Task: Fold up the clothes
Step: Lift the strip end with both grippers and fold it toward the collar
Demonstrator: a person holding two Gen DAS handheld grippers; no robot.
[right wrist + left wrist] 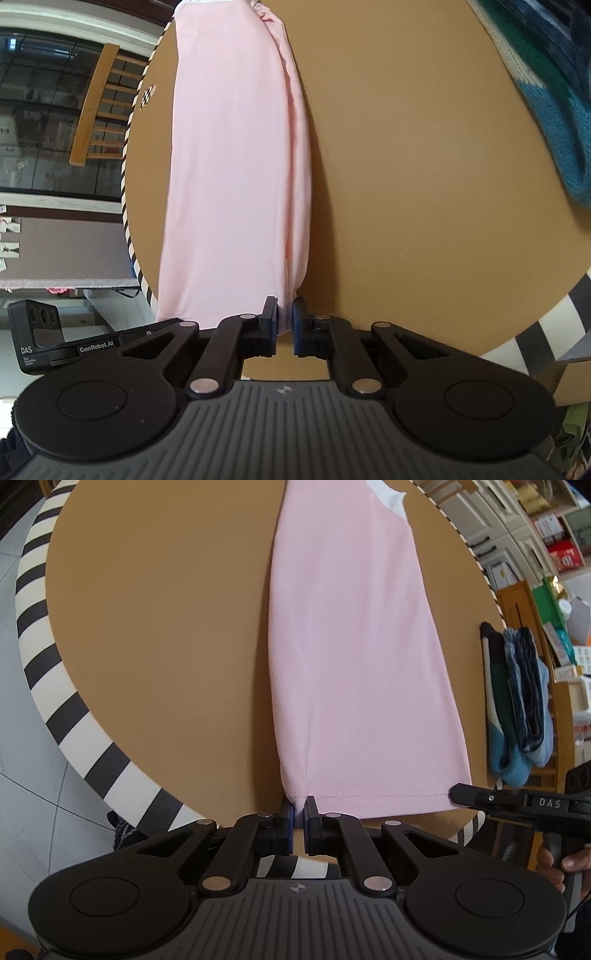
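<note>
Left gripper and right gripper, each clamped on pink garment's near hem corners.

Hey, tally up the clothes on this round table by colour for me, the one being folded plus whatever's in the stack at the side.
Pink: 1, the shirt lying flat with both tools on its near hem.
Blue knit: 1, in the side stack.
Dark denim-like: 1, same stack.
Total: 3 that I can separate; the stack is bunched, so it may hold more.
</note>
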